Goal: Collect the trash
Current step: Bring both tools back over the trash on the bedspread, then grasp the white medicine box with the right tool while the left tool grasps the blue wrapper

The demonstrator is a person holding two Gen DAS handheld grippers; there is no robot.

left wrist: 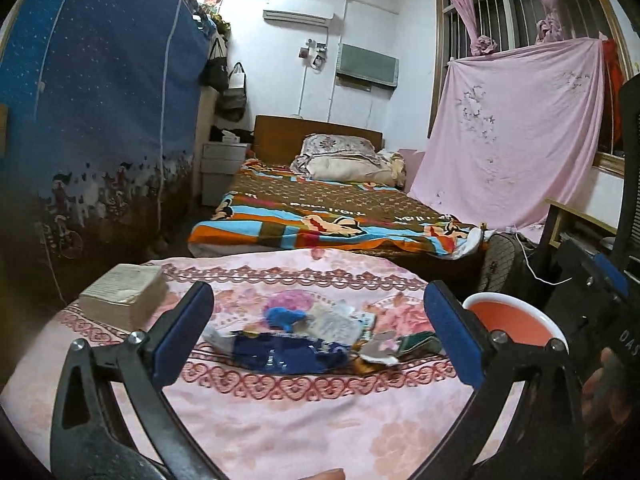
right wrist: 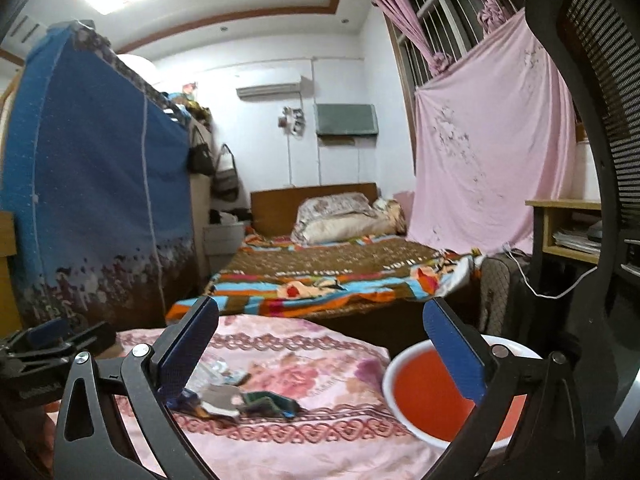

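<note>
left wrist view: the left hand-held gripper (left wrist: 318,334) stands with its jaws at full spread and nothing between the blue pads (left wrist: 182,330). ahead of it, in the middle of the tabletop (left wrist: 280,420) under a pink flowered cloth, lies the trash pile (left wrist: 304,340): a dark blue wrapper, a small bright blue piece, clear plastic film and grey and green scraps, overlapping one another. a thick book (left wrist: 126,294) sits at the far left of the cloth, apart from the pile. a white basin with a red inside (left wrist: 516,320) sits at the right edge, just beyond the right pad. likely faults: the thin, flat wrappers may slide away under a closing pad, or the pads may pinch the loose cloth along with a scrap and drag the whole pile.

right wrist view: the right hand-held gripper (right wrist: 320,354) is likewise wide open and empty. the same trash pile shows low between its jaws, near the left pad, and the basin (right wrist: 420,396) lies close beneath the right finger. the other tool shows at the far left edge. likely faults: a low sweep of the right finger may knock the basin, which appears to sit near the cloth's edge; both tools reaching for the one small pile may collide; a light scrap released too early may miss the basin, presumably the collecting vessel.
</note>
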